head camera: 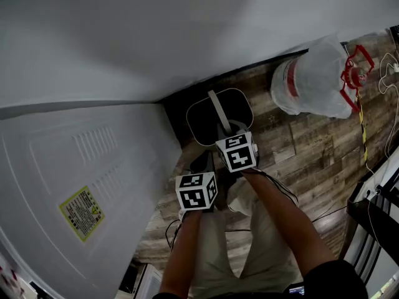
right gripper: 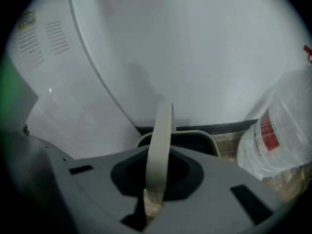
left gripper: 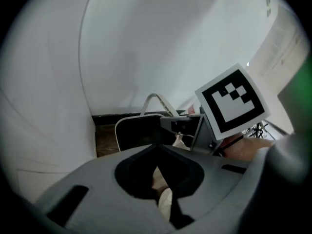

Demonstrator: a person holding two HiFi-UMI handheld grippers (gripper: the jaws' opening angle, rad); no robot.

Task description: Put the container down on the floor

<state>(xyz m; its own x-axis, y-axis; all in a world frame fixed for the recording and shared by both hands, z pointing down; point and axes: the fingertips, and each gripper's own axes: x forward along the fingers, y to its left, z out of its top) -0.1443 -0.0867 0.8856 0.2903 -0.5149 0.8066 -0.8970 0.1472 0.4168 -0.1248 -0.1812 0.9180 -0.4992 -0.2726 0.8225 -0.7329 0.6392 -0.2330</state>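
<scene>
Though hidden overhead, right gripper (right gripper: 154,199) seemingly clamps handle (right gripper: 161,140).

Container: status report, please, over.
Right gripper shut on handle. Left gripper shut, empty. Container low by wall, touchdown unclear. Water jug beside, apart.

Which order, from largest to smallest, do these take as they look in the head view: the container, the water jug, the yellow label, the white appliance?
1. white appliance
2. water jug
3. container
4. yellow label
The label lies nearer the camera, so its true size is unsure.
</scene>
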